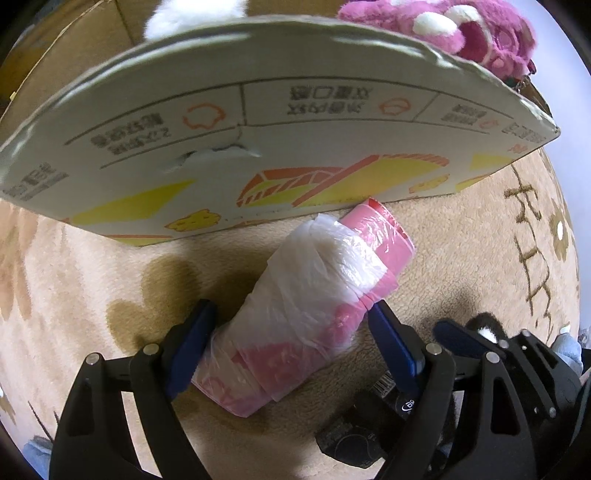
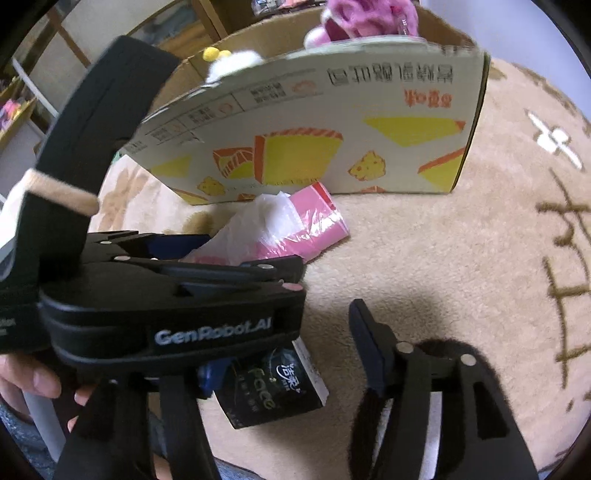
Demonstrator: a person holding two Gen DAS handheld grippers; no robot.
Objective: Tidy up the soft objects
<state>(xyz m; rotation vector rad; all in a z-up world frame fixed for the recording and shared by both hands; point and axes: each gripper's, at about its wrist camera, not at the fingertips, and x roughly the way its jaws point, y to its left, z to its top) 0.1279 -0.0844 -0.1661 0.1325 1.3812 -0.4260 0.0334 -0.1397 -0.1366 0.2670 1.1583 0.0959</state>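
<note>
A roll of pink and white plastic bags (image 1: pixel 306 295) lies on the beige carpet, its far end against a printed cardboard box (image 1: pixel 295 129). My left gripper (image 1: pixel 291 310) straddles the roll from above, with both blue pads pressed on its sides. In the right wrist view the same roll (image 2: pixel 280 225) shows beyond the left gripper's black body (image 2: pixel 166 317). My right gripper (image 2: pixel 295 306) stands open over a black tissue pack (image 2: pixel 273 384). Its right pad is apart from the pack and its left finger is mostly hidden.
The box (image 2: pixel 332 129) holds a pink plush toy (image 1: pixel 443 26) and a white plush toy (image 2: pixel 232 61). A dark furry thing (image 2: pixel 439 350) lies under the right gripper's right finger. A person's hand (image 2: pixel 33 380) is at the lower left. Patterned carpet (image 2: pixel 461 258) spreads to the right.
</note>
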